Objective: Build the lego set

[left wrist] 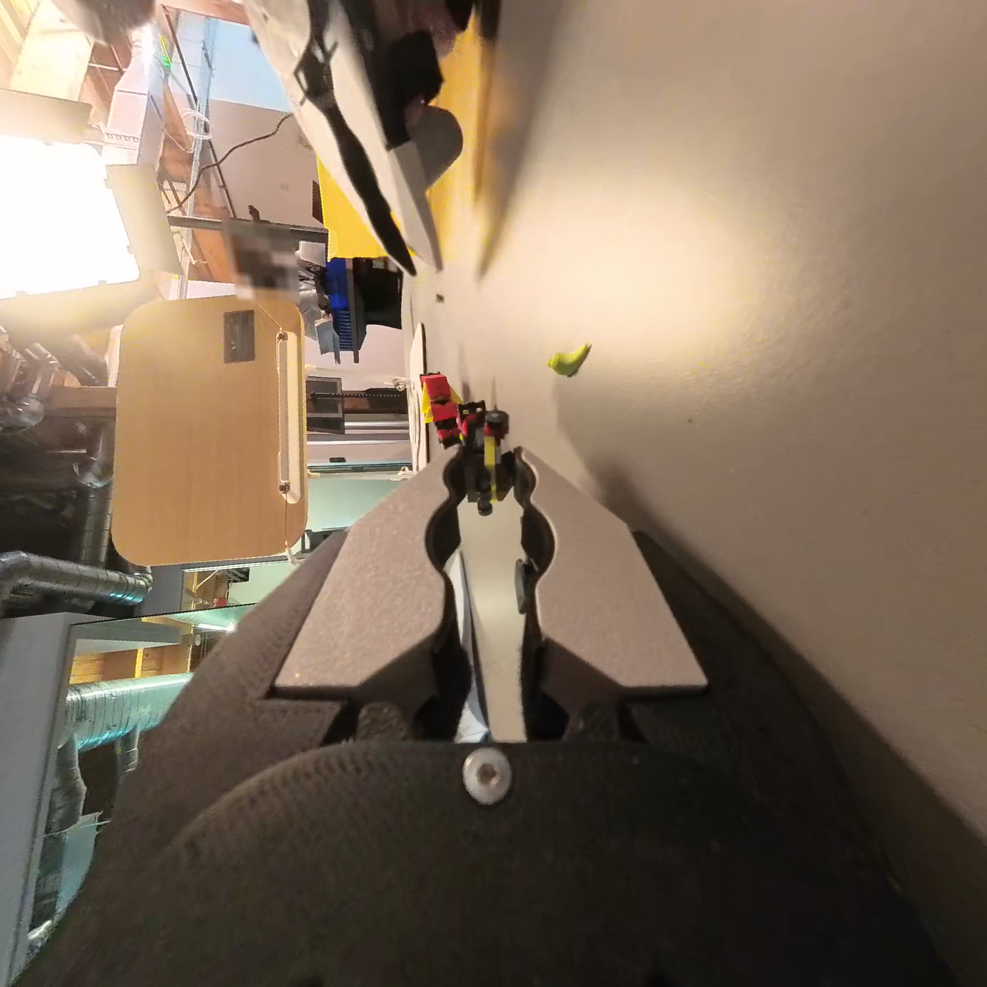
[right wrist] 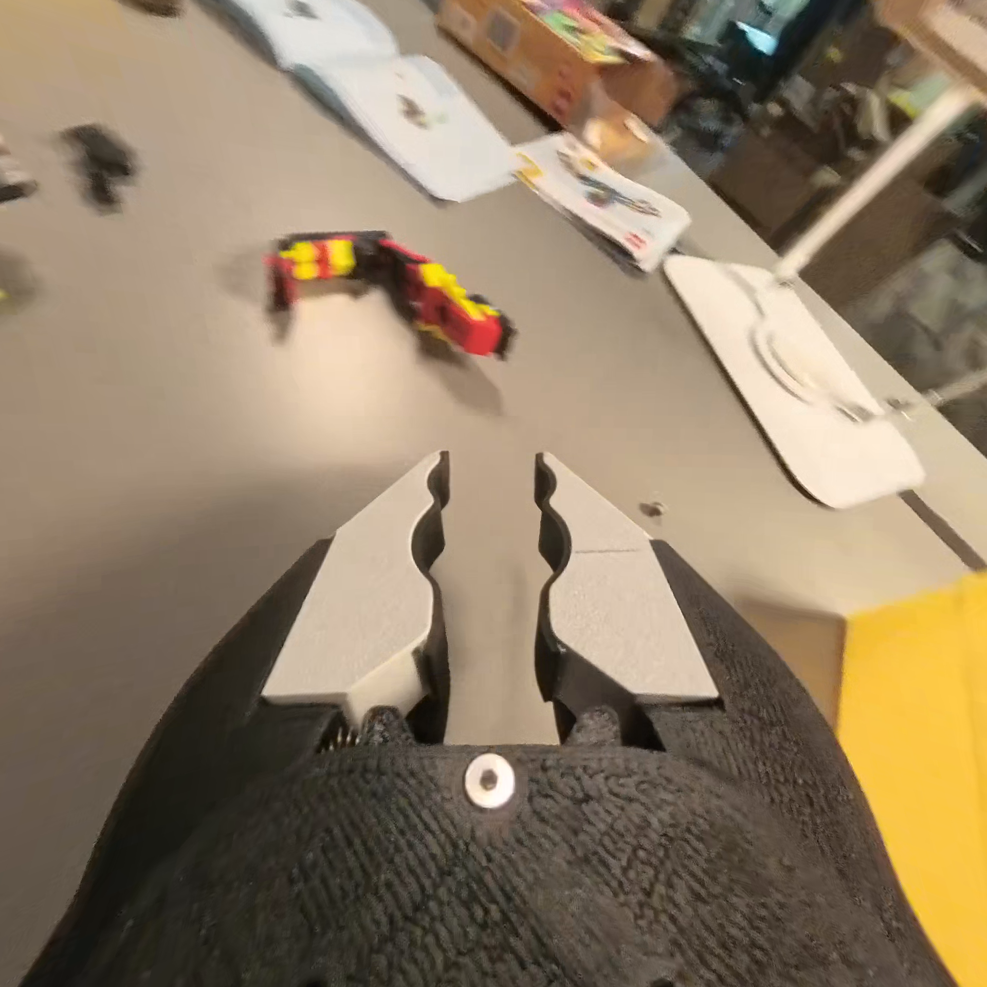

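The left wrist view is turned on its side, with the grey table (left wrist: 747, 267) on the right. My left gripper (left wrist: 485, 464) is shut on a small black, red and yellow lego assembly (left wrist: 483, 459) and holds it close to the table. A red and yellow lego part (left wrist: 440, 408) lies just beyond it. My right gripper (right wrist: 488, 456) is open and empty above the table, and it also shows far off in the left wrist view (left wrist: 411, 213). A blurred red, yellow and black lego build (right wrist: 390, 288) lies ahead of it, to its left.
A lime green piece (left wrist: 569, 360) lies on the table. Black loose pieces (right wrist: 99, 160) lie at far left. Open instruction booklets (right wrist: 384, 91) (right wrist: 603, 197) and a cardboard box (right wrist: 561, 53) lie at the back. A white lamp base (right wrist: 790, 374) stands at right, beside a yellow surface (right wrist: 918, 747). One gripper's finger ends stand about 20 cm off the other's.
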A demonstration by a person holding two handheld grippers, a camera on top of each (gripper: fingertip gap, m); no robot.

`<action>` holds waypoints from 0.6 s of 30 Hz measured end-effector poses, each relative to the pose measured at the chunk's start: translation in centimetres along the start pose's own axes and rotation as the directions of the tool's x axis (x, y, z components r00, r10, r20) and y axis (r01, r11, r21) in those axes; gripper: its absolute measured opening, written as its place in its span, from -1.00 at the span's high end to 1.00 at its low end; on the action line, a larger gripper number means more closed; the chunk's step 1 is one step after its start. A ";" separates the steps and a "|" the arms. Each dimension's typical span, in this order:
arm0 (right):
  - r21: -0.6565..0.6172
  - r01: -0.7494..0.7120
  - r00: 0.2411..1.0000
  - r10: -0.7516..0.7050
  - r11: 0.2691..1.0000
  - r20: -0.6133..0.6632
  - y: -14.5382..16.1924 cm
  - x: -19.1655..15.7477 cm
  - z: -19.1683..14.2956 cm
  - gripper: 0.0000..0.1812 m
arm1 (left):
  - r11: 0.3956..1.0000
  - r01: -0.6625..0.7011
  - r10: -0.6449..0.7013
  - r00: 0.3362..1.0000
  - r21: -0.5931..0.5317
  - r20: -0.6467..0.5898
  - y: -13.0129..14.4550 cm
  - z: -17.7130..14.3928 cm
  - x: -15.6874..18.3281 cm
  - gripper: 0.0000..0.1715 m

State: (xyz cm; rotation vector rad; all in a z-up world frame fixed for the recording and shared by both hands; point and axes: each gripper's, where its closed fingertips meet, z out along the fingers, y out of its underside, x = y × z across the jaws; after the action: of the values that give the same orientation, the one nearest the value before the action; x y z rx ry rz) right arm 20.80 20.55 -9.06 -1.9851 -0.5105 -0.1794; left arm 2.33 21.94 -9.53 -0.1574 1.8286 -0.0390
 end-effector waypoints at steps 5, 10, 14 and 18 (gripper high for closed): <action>-0.119 -0.228 0.946 0.191 0.966 -0.262 2.7 5.3 0.4 0.72 | 1.000 -0.018 0.018 1.000 -0.003 -0.011 -0.2 0.1 0.4 0.82; -0.231 -0.274 0.907 0.171 0.934 -0.386 5.9 7.9 -0.7 0.76 | 1.000 -0.031 0.031 0.999 -0.001 -0.020 -0.5 0.1 0.7 0.82; -0.239 -0.235 0.883 0.104 0.942 -0.458 6.7 9.1 -2.2 0.80 | 1.000 0.008 -0.007 0.999 0.014 -0.044 -0.6 0.1 1.0 0.81; -0.083 -0.175 0.816 0.097 0.981 -0.569 5.1 11.1 -4.8 0.88 | 0.999 0.045 -0.043 0.997 0.030 -0.065 -0.7 0.0 1.3 0.81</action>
State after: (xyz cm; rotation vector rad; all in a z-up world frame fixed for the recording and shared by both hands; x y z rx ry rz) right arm 33.45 17.45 -7.24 -1.9631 0.0334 -0.7036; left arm 2.11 21.10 -10.68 -0.1766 1.8880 -0.1048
